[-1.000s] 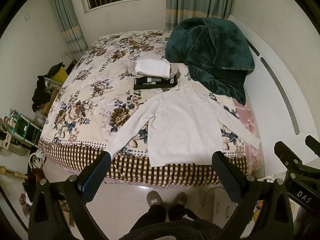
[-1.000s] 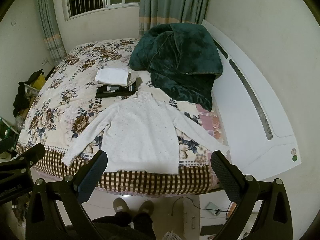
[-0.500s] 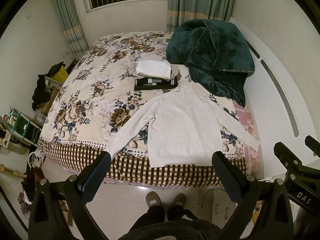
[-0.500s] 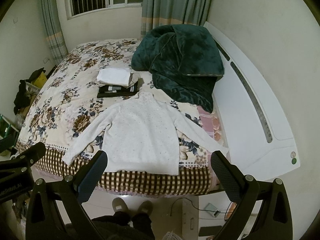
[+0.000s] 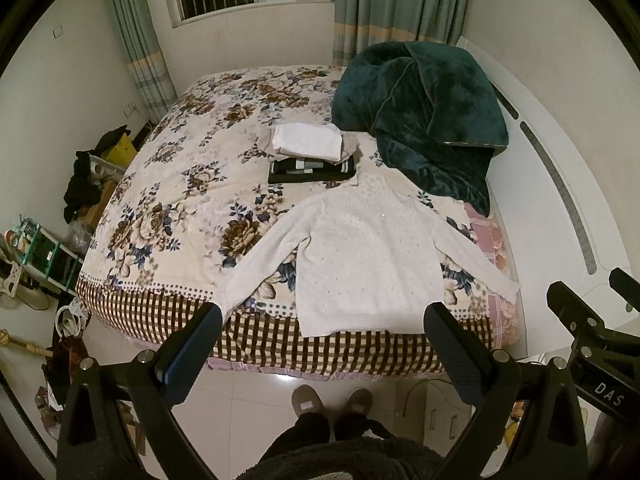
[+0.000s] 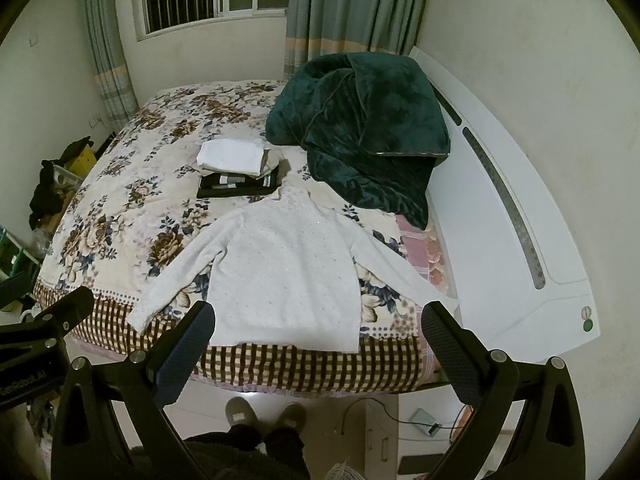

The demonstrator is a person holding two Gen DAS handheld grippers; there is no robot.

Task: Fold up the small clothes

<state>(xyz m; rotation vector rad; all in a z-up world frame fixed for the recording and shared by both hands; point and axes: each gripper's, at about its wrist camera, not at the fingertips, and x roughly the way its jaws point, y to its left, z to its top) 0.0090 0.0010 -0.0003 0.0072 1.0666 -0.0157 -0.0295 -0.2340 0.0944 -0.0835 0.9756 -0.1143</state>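
Sweater (image 5: 370,256) lies flat, its bottom edge at the bed (image 5: 168,184) edge near you. Your left gripper (image 5: 322,344) and right gripper (image 6: 318,340) are both wide, holding nothing, above the floor (image 5: 248,396).

The bed (image 5: 168,208) is lying bare to the left of the white sweater (image 5: 368,256). Behind the sweater, a pile of folded clothes (image 5: 310,156) and a big green blanket (image 5: 424,120) are blocking the way.

Right claw (image 5: 580,320) — mostly cut off.
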